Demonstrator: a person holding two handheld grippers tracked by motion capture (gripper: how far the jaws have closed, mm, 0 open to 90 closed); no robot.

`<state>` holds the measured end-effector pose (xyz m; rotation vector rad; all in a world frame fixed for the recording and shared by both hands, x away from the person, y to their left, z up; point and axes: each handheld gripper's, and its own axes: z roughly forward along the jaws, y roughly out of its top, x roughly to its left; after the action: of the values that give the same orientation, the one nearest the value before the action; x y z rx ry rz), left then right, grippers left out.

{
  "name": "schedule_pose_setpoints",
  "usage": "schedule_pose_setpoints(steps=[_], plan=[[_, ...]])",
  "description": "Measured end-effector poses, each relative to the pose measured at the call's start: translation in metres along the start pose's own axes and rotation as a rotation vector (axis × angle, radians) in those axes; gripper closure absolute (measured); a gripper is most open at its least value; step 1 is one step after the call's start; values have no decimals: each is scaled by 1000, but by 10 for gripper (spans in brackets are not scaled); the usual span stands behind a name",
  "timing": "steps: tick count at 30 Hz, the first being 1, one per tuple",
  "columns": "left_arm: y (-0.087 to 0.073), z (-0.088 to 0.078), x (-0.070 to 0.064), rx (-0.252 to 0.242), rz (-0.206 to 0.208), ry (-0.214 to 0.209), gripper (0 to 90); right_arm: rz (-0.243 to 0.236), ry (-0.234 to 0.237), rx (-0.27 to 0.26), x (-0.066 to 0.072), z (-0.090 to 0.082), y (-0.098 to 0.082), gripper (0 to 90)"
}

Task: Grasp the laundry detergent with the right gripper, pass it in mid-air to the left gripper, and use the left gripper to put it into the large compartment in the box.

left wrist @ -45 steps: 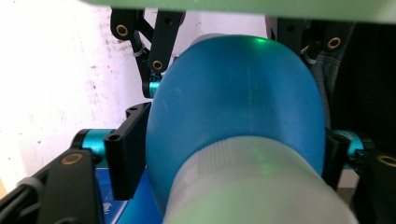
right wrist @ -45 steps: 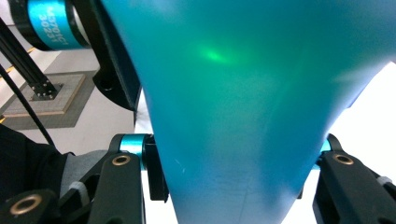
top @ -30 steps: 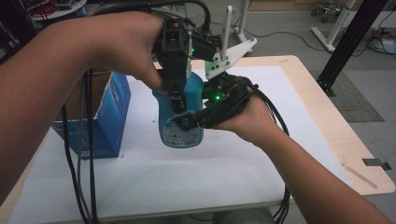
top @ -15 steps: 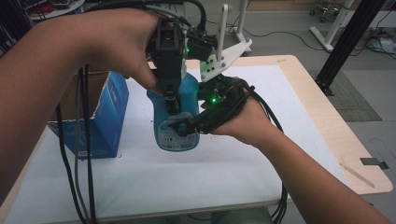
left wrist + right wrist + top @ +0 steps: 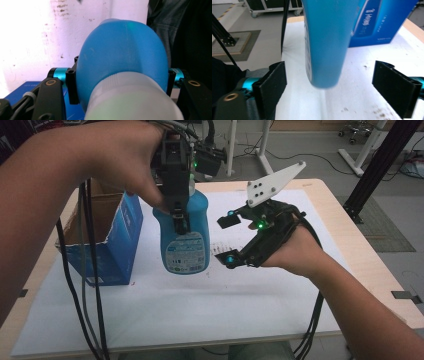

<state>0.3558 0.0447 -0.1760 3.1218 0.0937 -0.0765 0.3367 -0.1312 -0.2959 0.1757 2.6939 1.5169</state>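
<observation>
Holding the blue detergent bottle (image 5: 183, 237) by its neck in our clenched left gripper (image 5: 176, 195), above the table (image 5: 320, 190); right gripper (image 5: 235, 240) released beside it; keep it vertical.

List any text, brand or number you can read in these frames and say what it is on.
Nothing can be read for certain.
Bottle label: print too small and blurred in the high view.
Box: white lettering running up its side in the right gripper view, blurred; not legible.
Box in the high view: no print can be made out.
Left gripper, right gripper: green lights, no readable markings.
</observation>
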Motion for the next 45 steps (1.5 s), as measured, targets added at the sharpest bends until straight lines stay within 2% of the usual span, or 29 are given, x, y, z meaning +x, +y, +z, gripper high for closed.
schedule_pose_setpoints(steps=[2,5,8,10,15,19,23,25,29,33,34,35,38,40,45], plan=[[-2,-2,0,-2,-3,-1,382,-6,-17,45,-1,-5,-1,9],[-5,-6,-1,-7,-15,-2,382,-14,-36,80,0,-11,-2,7],[-10,-12,-1,-12,-39,-9,381,-26,-46,107,-2,-18,-2,5],[-14,-19,0,-17,-61,-13,381,-29,-55,147,-2,-22,-2,5],[-29,-34,2,-31,-152,-5,380,-46,-67,254,-4,-32,0,5],[-43,-45,7,-34,-231,13,380,-59,-89,319,-5,-38,2,5],[-57,-58,10,-46,-337,46,380,-56,-107,334,-6,-42,1,6],[-64,-66,12,-62,-423,64,380,-54,-113,343,-6,-43,0,5],[-79,-80,18,-74,-551,101,380,-63,-120,351,-7,-42,0,6],[-98,-89,26,-87,-691,90,380,-68,-120,350,-7,-40,0,6],[-98,-89,26,-87,-691,90,380,-68,-120,350,-7,-40,0,6],[-108,-92,31,-90,-753,80,380,-66,-121,355,-7,-39,0,6],[-121,-92,37,-86,-821,73,380,-68,-121,356,-8,-39,-1,6],[-134,-91,43,-62,-873,65,380,-67,-119,354,-9,-38,-1,6],[-155,-86,54,-17,-973,74,380,-59,-120,353,-11,-36,-4,6]])
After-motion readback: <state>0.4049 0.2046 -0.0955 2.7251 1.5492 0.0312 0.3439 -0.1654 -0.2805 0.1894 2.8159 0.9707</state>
